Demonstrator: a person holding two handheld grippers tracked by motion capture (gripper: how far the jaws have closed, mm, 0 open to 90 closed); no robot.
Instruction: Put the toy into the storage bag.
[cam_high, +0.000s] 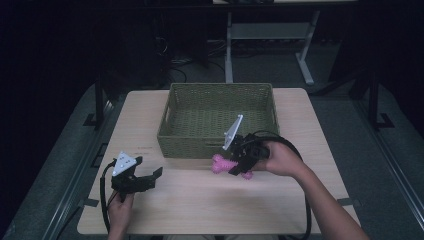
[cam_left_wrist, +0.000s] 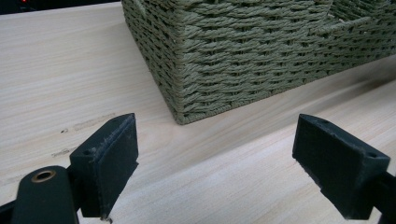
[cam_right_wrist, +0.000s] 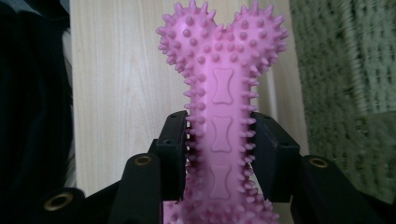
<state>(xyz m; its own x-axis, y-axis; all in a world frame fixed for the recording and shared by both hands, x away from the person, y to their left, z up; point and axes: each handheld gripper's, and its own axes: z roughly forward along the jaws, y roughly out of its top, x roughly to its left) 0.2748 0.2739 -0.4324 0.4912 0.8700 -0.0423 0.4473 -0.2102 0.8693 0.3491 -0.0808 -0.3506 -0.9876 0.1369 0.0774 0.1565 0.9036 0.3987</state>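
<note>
The right claw (cam_high: 239, 162) grips a pink spiked rubber bone toy (cam_right_wrist: 223, 126) near the green woven basket (cam_high: 220, 120); the left claw (cam_high: 150, 178) rests released on the pale wooden tabletop (cam_high: 200, 200).

The high view looks forward and down over the whole pale wooden table (cam_high: 200, 210) from its near edge. The left gripper view sits low and close, facing a corner of the olive-green woven rectangular basket (cam_left_wrist: 243, 56), which the high view shares. The right gripper view skims the tabletop, with the basket wall blurred at right.
</note>
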